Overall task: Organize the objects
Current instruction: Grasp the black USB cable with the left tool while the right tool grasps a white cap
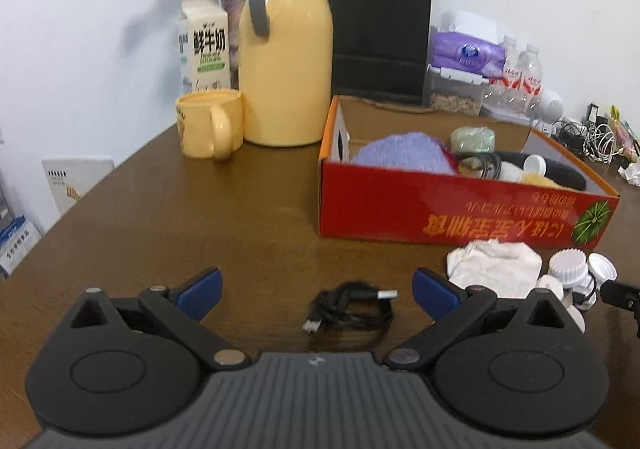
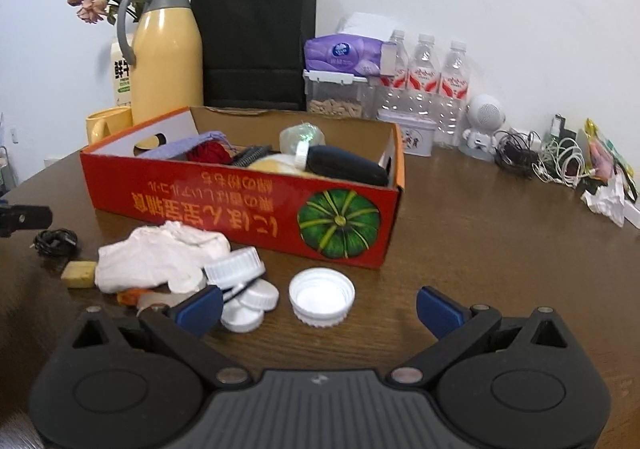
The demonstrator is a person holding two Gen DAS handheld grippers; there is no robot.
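A coiled black USB cable (image 1: 348, 311) lies on the brown table between the spread blue fingers of my open left gripper (image 1: 318, 289); the same cable (image 2: 54, 241) shows at the far left of the right wrist view. My right gripper (image 2: 320, 305) is open around an upturned white cap (image 2: 322, 295). Beside it lie more white caps (image 2: 244, 289), a crumpled white cloth (image 2: 160, 255) and a small yellow sponge piece (image 2: 79, 274). The red cardboard box (image 2: 240, 209) behind holds a purple cloth (image 1: 400, 153), a black item and other things.
At the back stand a yellow thermos jug (image 1: 286, 65), a yellow mug (image 1: 210, 121), a milk carton (image 1: 204, 45), a black paper bag (image 2: 256, 37), water bottles (image 2: 424, 81), a tissue pack (image 2: 344, 55), a small white robot figure (image 2: 482, 125) and tangled cables (image 2: 552, 157).
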